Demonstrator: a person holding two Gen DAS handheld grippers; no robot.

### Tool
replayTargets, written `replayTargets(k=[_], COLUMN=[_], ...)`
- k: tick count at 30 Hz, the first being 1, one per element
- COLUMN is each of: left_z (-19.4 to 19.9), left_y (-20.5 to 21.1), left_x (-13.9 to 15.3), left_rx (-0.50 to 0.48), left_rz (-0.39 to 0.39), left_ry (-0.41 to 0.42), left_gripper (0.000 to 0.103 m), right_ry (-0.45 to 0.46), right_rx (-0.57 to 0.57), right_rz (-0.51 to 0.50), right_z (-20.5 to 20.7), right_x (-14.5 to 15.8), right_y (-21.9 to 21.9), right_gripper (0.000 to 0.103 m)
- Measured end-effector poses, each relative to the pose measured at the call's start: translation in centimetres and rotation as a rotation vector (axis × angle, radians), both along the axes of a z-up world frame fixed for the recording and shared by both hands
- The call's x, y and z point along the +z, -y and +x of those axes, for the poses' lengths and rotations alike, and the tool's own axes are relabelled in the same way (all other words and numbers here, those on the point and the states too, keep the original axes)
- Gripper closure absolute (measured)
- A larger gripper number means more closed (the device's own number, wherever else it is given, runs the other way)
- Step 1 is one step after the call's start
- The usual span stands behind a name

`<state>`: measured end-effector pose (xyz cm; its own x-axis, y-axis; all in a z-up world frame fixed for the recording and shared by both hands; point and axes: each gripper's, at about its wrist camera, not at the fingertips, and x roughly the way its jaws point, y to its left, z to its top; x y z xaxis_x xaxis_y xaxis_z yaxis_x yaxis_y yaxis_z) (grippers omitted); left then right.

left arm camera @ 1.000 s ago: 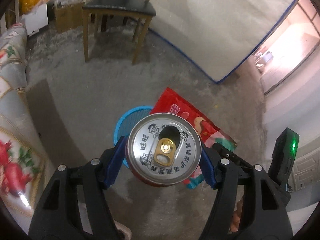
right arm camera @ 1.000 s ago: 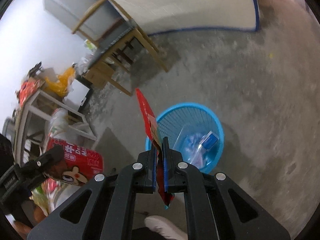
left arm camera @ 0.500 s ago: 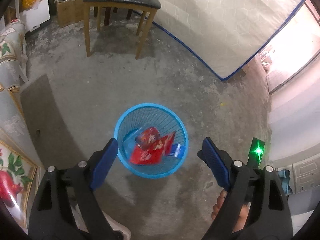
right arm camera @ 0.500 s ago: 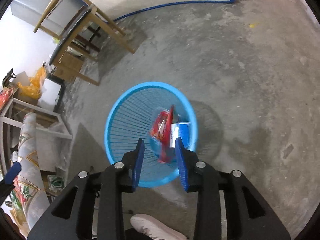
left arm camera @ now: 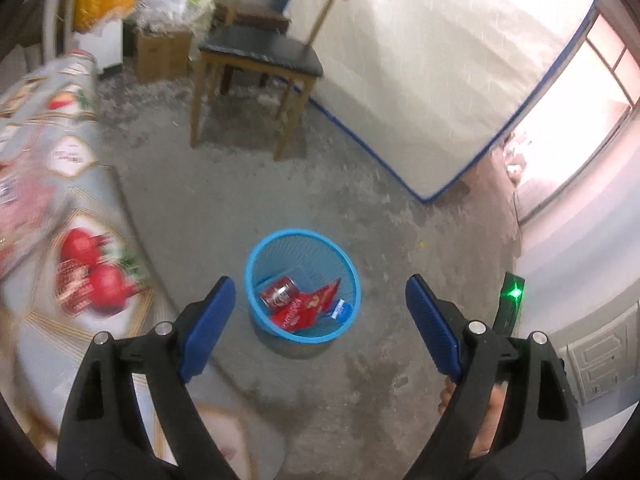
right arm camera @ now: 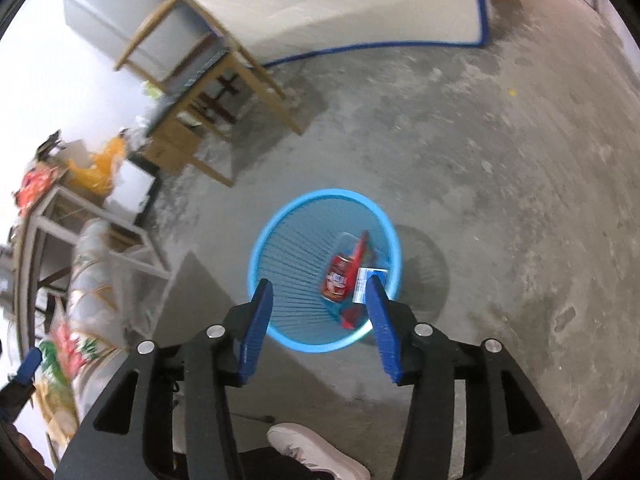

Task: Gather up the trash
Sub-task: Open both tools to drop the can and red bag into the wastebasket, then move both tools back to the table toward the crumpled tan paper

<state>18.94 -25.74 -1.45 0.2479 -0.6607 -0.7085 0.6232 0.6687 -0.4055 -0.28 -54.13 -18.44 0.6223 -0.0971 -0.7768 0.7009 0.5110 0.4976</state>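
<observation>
A blue mesh waste basket (left arm camera: 256, 258) stands on the concrete floor; it also shows in the right wrist view (right arm camera: 276, 216). Inside lie a red drink can (left arm camera: 278, 293), a red snack wrapper (left arm camera: 306, 306) and a small blue-and-white packet (left arm camera: 341, 311). The right wrist view shows the can (right arm camera: 338, 278), the wrapper (right arm camera: 357, 258) and the packet (right arm camera: 362, 284) too. My left gripper (left arm camera: 320, 320) is open and empty, high above the basket. My right gripper (right arm camera: 318, 326) is open and empty above the basket's near rim.
A wooden chair (left arm camera: 256, 56) with a dark seat stands beyond the basket. A mattress (left arm camera: 440, 60) leans on the wall. A table with a fruit-print cloth (left arm camera: 60, 220) is at the left. Boxes and bags (left arm camera: 160, 48) sit in the far corner. A shoe (right arm camera: 316, 452) is below.
Both grippers opened: the left let go of the can and the right let go of the wrapper, and both landed in the basket. Both grippers then rose and opened wider.
</observation>
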Motion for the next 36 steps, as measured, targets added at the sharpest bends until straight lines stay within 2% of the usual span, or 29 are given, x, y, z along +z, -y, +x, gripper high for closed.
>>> replayTargets(k=[6,13,17,20,24,29,32,36], left_z=[-2.7,-5.1,-5.6,-4.6,-2.6,1.6,4.5,6.4], left_y=[-8.8,-19.8,-24.9,-27.3,-28.6,-28.0,-27.2,-26.8], left_x=[3.1,4.7,4.7,4.4,4.1,2.8,1.3,-0.3], left_rx=[0.085,0.202,0.262,0.279,0.257,0.189,0.159,0.136], left_rz=[-0.075,-0.146,-0.140,-0.122,-0.088,0.009,0.058,0.084], left_ry=[0.091,0.211,0.294,0.314,0.340,0.352,0.312,0.252], left_gripper=[0.019,0.017,0.017,0.015,0.014,0.014,0.014,0.014], right_ry=[0.076,0.171,0.204,0.229,0.228,0.209,0.188,0.159], right_rx=[0.137,0.349,0.536,0.685,0.845,0.944,0.978,0.993], right_rz=[-0.055,-0.133,-0.153,-0.160,-0.155,-0.127,-0.139,-0.140], right_z=[2.4,5.8,8.5,10.6,13.3,15.0,15.7,16.3], right_x=[5.4,11.1,12.9,13.6,13.5,12.7,12.2,11.5], right_y=[-3.7,-10.1,-15.3,-19.5,-25.0,-29.0,-30.4,-30.8], right_gripper=[0.048,0.044,0.044,0.044,0.044,0.044,0.044,0.044])
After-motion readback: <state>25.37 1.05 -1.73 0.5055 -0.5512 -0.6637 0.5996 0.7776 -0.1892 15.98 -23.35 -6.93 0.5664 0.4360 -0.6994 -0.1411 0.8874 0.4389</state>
